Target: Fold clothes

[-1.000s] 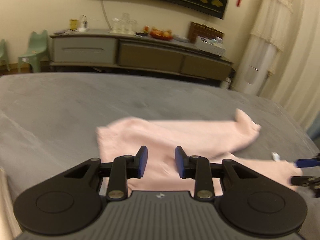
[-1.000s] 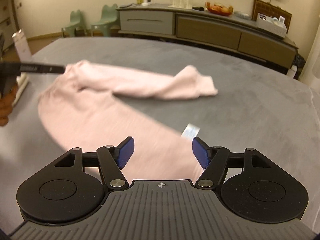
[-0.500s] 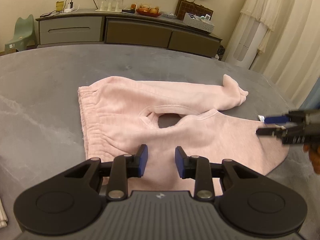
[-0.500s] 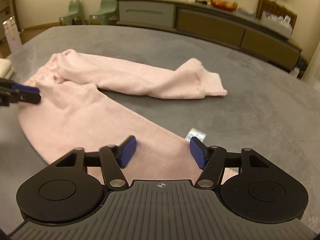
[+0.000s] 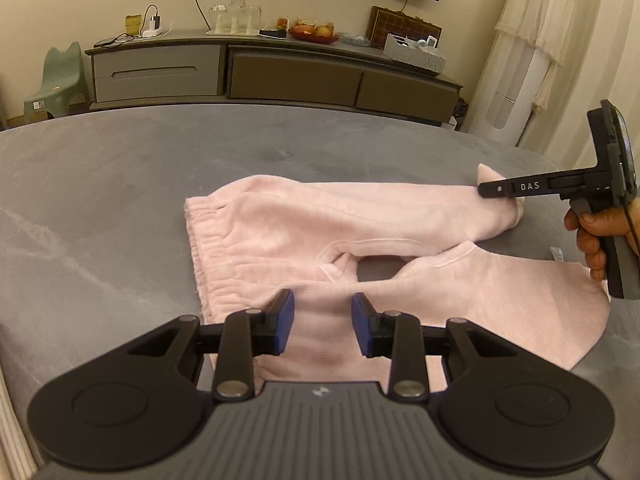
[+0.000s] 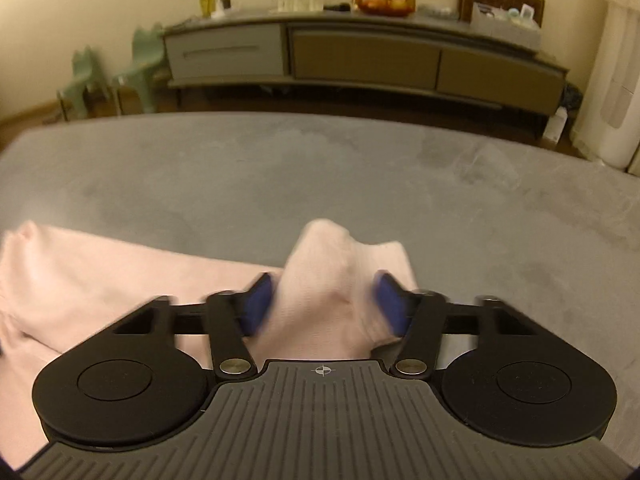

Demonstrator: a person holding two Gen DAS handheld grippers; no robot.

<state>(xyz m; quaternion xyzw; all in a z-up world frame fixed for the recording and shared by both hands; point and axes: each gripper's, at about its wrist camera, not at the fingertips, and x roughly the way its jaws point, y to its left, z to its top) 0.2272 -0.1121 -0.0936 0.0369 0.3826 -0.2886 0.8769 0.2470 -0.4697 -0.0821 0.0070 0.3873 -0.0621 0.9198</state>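
Pink trousers (image 5: pixel 280 232) lie flat on the grey table (image 5: pixel 100 200), waistband to the left, both legs running right. My left gripper (image 5: pixel 322 322) hovers over the near hip area, open, with a narrow gap and nothing between its pads. In the right wrist view the far leg's cuff (image 6: pixel 340 256) stands bunched up between the pads of my right gripper (image 6: pixel 324 304), whose jaws are closing around it. The left wrist view shows that right gripper (image 5: pixel 480 191) from the side at the cuff, held by a hand (image 5: pixel 592 232).
A small white label (image 5: pixel 557 254) lies on the table beside the near leg. Beyond the table's far edge stand a long sideboard (image 5: pixel 280 72), a green chair (image 5: pixel 60 80) and a white curtain (image 5: pixel 532 40). A pale folded cloth (image 5: pixel 10 420) shows at the left edge.
My right gripper has travelled from the near leg across to the far leg's cuff, and its jaws have narrowed around it. The left gripper stays over the waist area.
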